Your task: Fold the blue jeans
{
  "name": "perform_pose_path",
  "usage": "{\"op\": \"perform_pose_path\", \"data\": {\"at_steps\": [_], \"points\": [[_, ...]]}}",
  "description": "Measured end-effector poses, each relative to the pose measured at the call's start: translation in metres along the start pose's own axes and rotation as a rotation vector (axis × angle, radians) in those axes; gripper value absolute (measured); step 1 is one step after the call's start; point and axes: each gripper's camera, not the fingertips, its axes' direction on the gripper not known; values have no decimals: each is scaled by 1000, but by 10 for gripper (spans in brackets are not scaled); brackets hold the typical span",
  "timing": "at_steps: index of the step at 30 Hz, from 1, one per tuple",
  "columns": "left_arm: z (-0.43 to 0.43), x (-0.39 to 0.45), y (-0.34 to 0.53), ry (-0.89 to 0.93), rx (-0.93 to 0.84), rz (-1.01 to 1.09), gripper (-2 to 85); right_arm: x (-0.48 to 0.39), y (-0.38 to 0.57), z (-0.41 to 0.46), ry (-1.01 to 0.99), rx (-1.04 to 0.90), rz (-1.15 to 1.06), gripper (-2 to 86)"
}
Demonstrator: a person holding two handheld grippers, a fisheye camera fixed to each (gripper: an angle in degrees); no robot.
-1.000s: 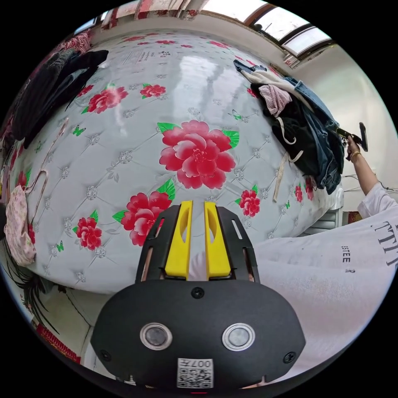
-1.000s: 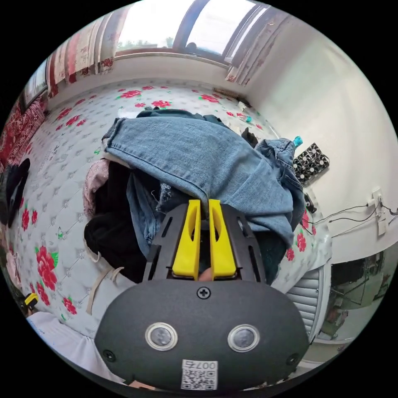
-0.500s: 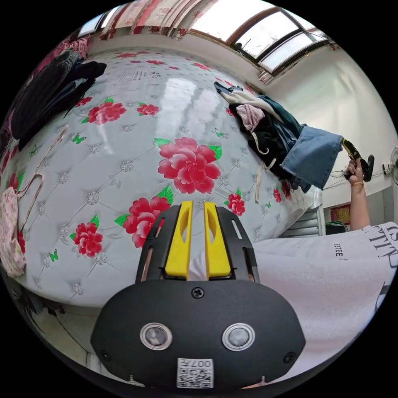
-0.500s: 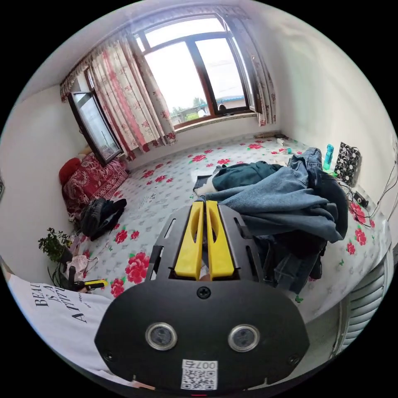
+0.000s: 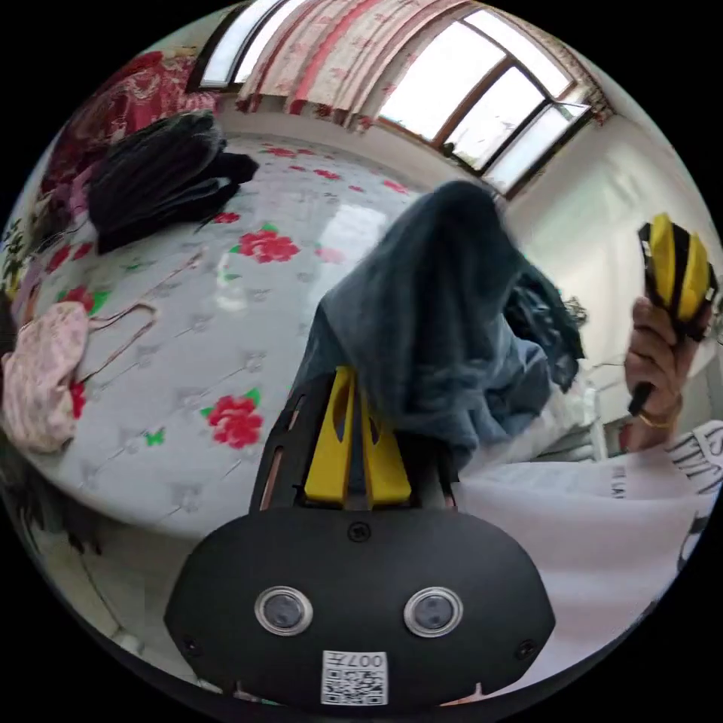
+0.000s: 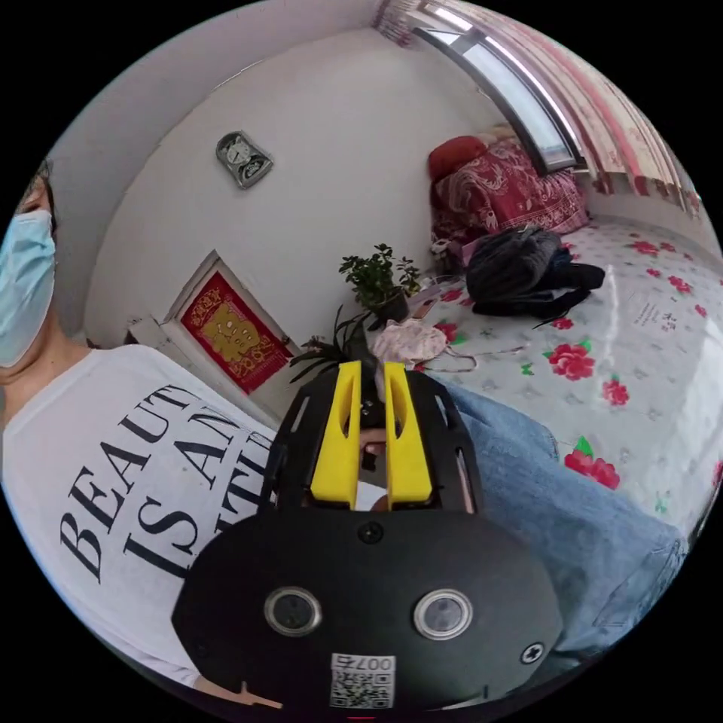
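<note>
The blue jeans [image 5: 444, 316] hang in a bunched heap right over my left gripper [image 5: 354, 380]. Its yellow jaws lean together at the tips with denim pinched between them. In the left gripper view, a hand holds my right gripper [image 5: 676, 267] up at the far right, apart from the cloth, with a dark gap between its jaws. In the right gripper view, my right gripper [image 6: 371, 369] has its jaws parallel and slightly apart with no cloth between them. One leg of the jeans [image 6: 542, 489] runs down past its right side.
The floral mattress [image 5: 226, 316] carries a dark pile of clothes [image 5: 158, 177] at the back and a pink garment [image 5: 38, 376] at its left edge. A potted plant [image 6: 380, 282] and red bedding [image 6: 504, 188] stand by the wall. The person's white shirt [image 6: 135, 482] is close by.
The right gripper lifted the jeans off the clothes pile and swung them across. The left jaws have closed on the denim, and the right jaws have parted and let go. Both cameras turned.
</note>
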Motion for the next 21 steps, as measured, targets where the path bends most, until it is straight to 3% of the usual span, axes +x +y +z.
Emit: {"op": "perform_pose_path", "data": {"at_steps": [2, 8, 13, 17, 21], "points": [[-5, -32, 15, -55, -33, -33, 4, 18, 10, 15, 44, -46, 52, 64], [-56, -132, 50, 60, 61, -281, 52, 112, 90, -25, 480, -117, 403, 86], [-68, -106, 13, 136, 95, -35, 100, 181, 132, -84, 665, -57, 663, 105], [-49, -63, -22, 235, 16, 205, 150, 236, 131, -110, 749, -32, 792, 120], [2, -31, -50, 74, -189, 307, 136, 299, 134, -125, 787, -42, 938, 131]]}}
